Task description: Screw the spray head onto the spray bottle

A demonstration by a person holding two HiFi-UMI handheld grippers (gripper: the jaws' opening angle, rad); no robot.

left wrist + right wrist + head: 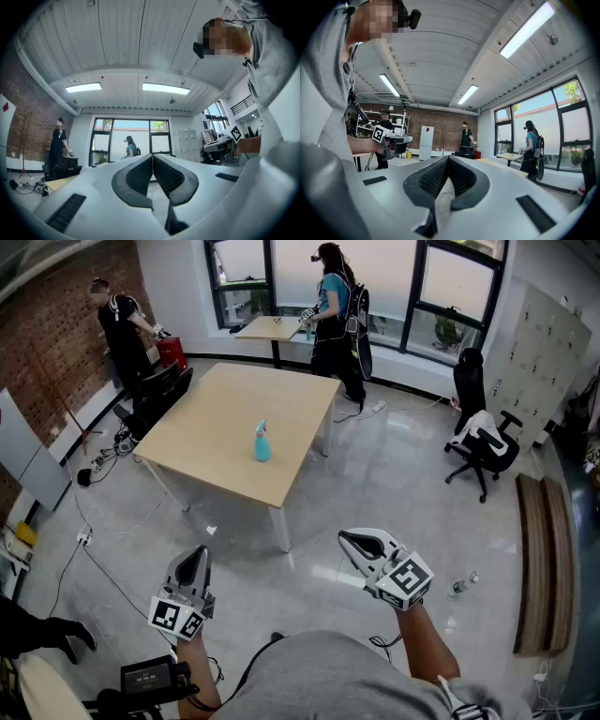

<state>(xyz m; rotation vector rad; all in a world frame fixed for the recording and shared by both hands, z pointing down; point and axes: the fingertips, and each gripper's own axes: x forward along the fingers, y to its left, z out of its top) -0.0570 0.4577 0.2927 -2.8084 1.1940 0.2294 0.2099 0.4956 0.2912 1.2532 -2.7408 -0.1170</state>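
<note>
Head view: left gripper [198,557] and right gripper [351,539], jaws closed and empty, hang far from the spray bottle [262,442] standing mid-surface [211,399]; approaching it likely comes first.

Small teal plastic spray bottle [262,448], stood upright, topped by a pale blue spray head [261,427], set alone near the middle of the light wooden tabletop [202,418]

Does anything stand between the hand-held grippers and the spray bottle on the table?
Nothing visible does. The spray bottle stands alone on the table; only open floor lies between it and the left hand-held gripper and right hand-held gripper, both shut and empty.
</note>
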